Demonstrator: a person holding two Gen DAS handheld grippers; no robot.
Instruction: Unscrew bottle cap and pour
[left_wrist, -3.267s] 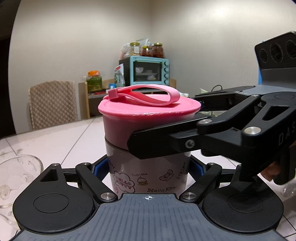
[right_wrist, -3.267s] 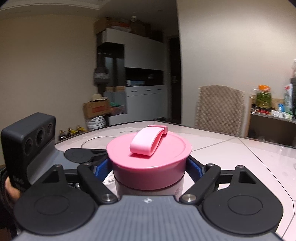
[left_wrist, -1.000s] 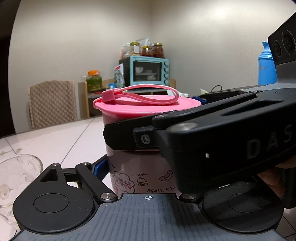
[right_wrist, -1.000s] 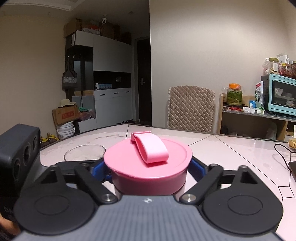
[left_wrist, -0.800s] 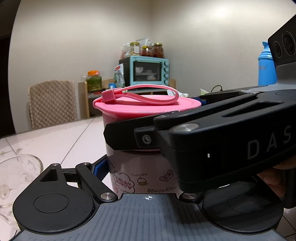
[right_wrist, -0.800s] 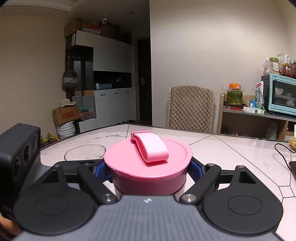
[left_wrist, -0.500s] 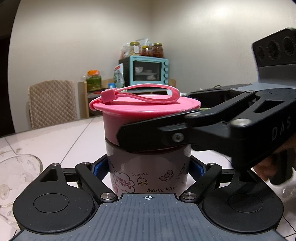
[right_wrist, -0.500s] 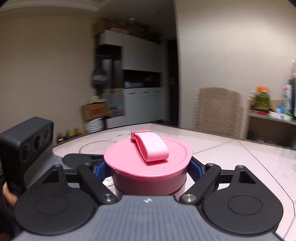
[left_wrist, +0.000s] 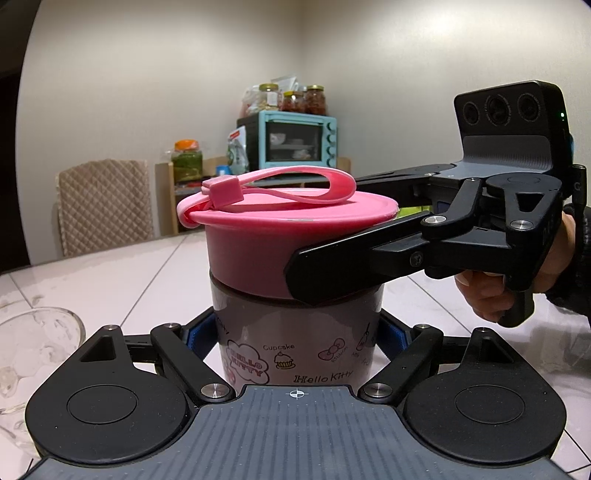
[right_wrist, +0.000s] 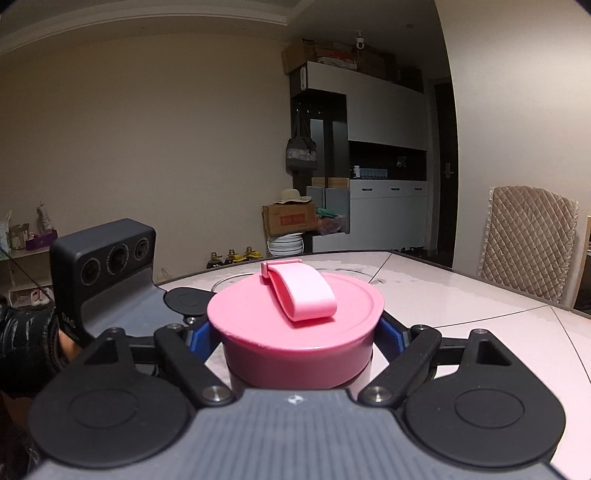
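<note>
A grey bottle (left_wrist: 295, 343) with cartoon print stands on the pale table, and my left gripper (left_wrist: 295, 334) is shut on its body. Its wide pink cap (left_wrist: 258, 243) carries a looped pink strap (left_wrist: 295, 184). Reaching in from the right of the left wrist view, my right gripper (left_wrist: 328, 229) is shut on the cap, one finger (left_wrist: 332, 273) across the cap's front. In the right wrist view the cap (right_wrist: 295, 332) fills the space between the blue pads (right_wrist: 391, 338) of my right gripper (right_wrist: 295, 338). The cap looks slightly tilted on the bottle.
A clear glass bowl (left_wrist: 33, 350) sits on the table at the left of the bottle, its rim (right_wrist: 236, 280) also showing behind the cap. A padded chair (left_wrist: 103, 206) and a shelf with a teal oven (left_wrist: 291, 140) stand beyond the table.
My right gripper has swung counter-clockwise around the bottle, from close across the front to the right side, and the cap stayed fixed between its pads. The left gripper and bottle body held still.
</note>
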